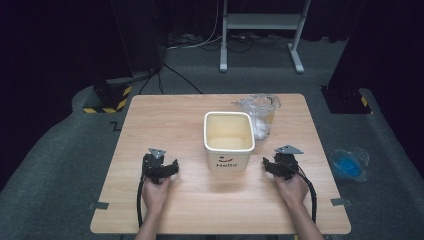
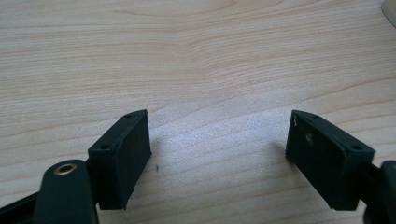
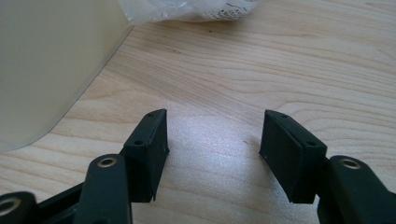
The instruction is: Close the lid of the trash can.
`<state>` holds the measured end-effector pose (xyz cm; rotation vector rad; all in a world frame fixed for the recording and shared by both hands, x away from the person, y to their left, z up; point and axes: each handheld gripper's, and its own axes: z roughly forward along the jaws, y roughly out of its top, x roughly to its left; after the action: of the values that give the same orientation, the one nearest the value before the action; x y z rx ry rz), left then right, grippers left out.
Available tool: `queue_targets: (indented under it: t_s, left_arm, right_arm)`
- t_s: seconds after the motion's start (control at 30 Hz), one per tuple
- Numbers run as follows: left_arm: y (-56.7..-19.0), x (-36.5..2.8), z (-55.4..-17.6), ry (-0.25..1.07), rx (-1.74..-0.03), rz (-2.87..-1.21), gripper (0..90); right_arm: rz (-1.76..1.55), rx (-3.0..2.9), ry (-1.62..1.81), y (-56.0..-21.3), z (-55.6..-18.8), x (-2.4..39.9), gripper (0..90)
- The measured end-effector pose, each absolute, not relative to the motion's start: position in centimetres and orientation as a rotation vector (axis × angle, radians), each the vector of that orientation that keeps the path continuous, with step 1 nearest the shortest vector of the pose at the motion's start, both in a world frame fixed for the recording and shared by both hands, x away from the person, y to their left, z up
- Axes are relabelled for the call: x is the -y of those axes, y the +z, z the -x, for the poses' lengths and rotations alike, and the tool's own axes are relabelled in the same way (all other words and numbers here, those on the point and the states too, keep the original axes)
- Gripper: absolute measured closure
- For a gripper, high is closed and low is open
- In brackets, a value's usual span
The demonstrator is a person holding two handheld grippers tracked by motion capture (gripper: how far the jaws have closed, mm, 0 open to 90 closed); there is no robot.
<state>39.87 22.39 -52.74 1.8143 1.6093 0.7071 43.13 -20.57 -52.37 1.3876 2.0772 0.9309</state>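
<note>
A cream square bin [image 1: 228, 140] with "Hello" printed on its front stands at the middle of the wooden table [image 1: 165, 115]. Behind its right corner lies a clear crumpled plastic bag [image 1: 260, 112]. To the left of the bin, my left gripper [image 1: 160, 165] rests low over the table, and its jaws [image 2: 217, 149] stand open over bare wood. My right gripper [image 1: 280, 164] sits to the right of the bin, open with nothing between its fingers [image 3: 212, 147]. In the right gripper view the bin wall [image 3: 46, 60] is close on the left and the bag [image 3: 187, 9] lies ahead.
A blue plastic bag [image 1: 350, 164] lies on the grey floor to the right of the table. A white metal stand [image 1: 260, 30] is behind the table. Black posts with yellow-black tape [image 1: 107, 97] flank the far corners.
</note>
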Motion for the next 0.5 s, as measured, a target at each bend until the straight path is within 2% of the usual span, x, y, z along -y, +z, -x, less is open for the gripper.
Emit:
queue_targets:
  t_s: [0.5]
  left_arm:
    - [-52.75,-22.40,-39.85,0.705,-1.607,-1.814,21.9]
  right_arm:
    - [-1.391,-2.082,0.935,-52.41,-43.20,20.53,35.5]
